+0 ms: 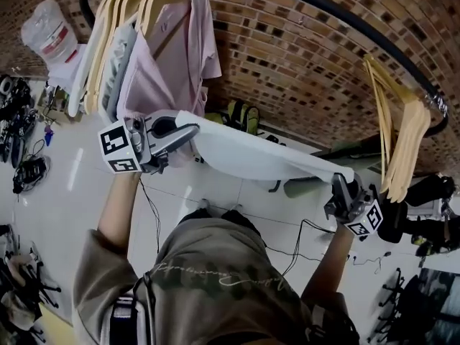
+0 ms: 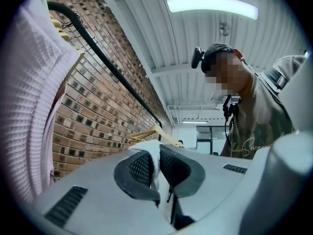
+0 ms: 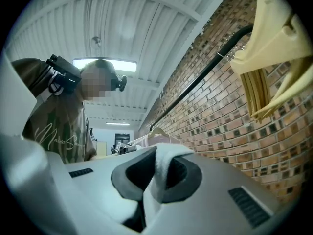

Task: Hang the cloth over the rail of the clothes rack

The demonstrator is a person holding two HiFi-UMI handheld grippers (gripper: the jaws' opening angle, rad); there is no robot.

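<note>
Cloth: a white cloth [image 1: 259, 153] is pulled into a long band between the two tongs. It hangs in the air below the rail and apart from it.
Left tongs: the left tongs [image 1: 188, 134] are closed tight on the cloth's left end, with a thin fold pinched between the pads.
Right tongs: the right tongs [image 1: 345, 187] are clamped on the cloth's right end, and fabric bulges over the jaws.
Rail: a black rail [image 1: 345, 20] curves across above the cloth, in front of a brick wall [image 1: 287, 63].
Rail's left end: a pink shirt [image 1: 172, 56] hangs here among hangers.
Rail's right end: a bunch of bare wooden hangers [image 1: 402, 135].
</note>
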